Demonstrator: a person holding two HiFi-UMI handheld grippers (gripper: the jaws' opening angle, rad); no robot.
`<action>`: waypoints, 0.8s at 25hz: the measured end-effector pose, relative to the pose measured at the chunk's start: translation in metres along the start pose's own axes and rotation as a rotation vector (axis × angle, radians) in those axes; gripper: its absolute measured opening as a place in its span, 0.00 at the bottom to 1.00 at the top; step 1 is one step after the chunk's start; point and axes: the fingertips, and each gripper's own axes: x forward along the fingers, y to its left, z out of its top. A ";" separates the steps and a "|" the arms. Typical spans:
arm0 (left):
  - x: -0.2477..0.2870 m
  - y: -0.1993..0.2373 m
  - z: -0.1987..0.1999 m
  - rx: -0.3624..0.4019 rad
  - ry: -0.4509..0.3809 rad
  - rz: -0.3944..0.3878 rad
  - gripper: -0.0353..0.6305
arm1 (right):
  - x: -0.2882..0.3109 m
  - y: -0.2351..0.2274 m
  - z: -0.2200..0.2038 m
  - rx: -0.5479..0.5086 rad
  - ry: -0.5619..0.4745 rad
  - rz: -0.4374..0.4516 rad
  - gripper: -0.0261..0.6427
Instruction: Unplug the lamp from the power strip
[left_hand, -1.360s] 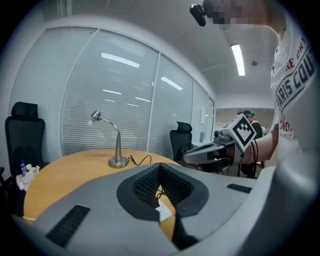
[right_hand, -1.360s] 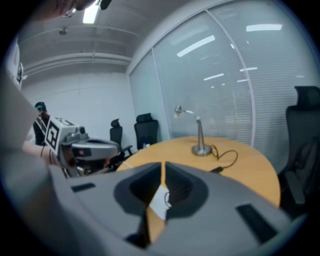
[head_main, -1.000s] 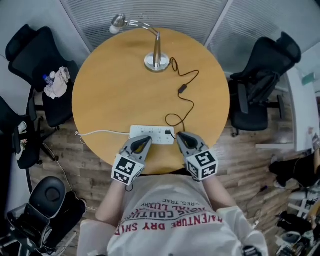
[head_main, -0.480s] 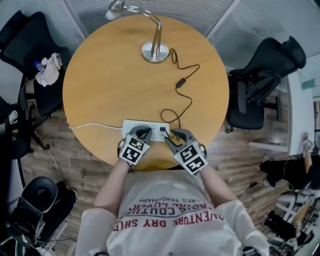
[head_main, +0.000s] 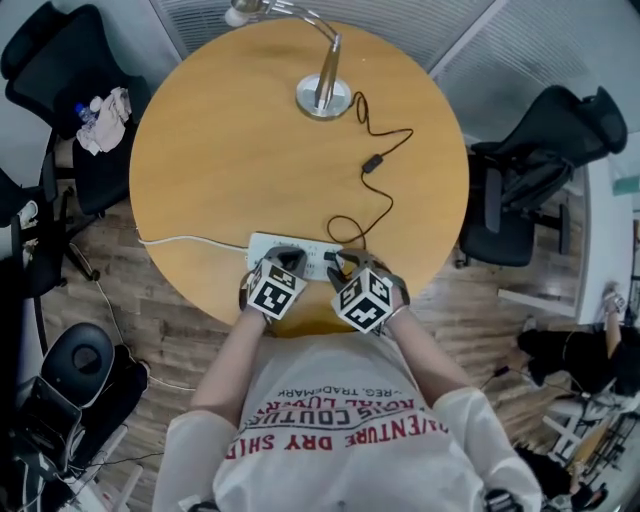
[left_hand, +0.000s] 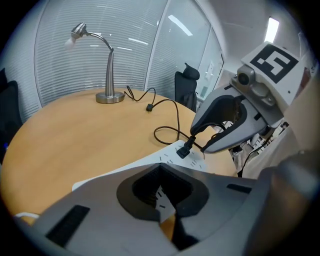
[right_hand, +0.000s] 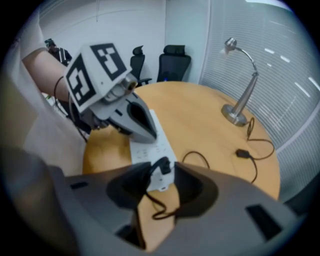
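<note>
One round wooden table (head_main: 225, 160), power strip (head_main: 265, 244), black chairs (head_main: 545, 180)

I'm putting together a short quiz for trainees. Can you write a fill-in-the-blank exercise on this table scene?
1. The lamp stands at the round table's ____ edge, away from the person.
2. The right hand-held gripper's jaws are opening, with the black ____ between them.
3. The left hand-held gripper sits on the white ____.

Missing words: far; plug; power strip.
</note>
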 end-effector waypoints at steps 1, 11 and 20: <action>0.000 -0.001 0.001 0.011 -0.004 0.002 0.09 | 0.005 -0.001 -0.002 -0.009 0.020 0.004 0.28; 0.002 -0.002 0.001 0.070 -0.017 0.018 0.09 | 0.032 -0.001 -0.007 -0.162 0.132 0.036 0.17; 0.003 -0.002 0.002 0.048 -0.004 0.004 0.09 | 0.034 -0.003 -0.009 -0.208 0.181 0.098 0.16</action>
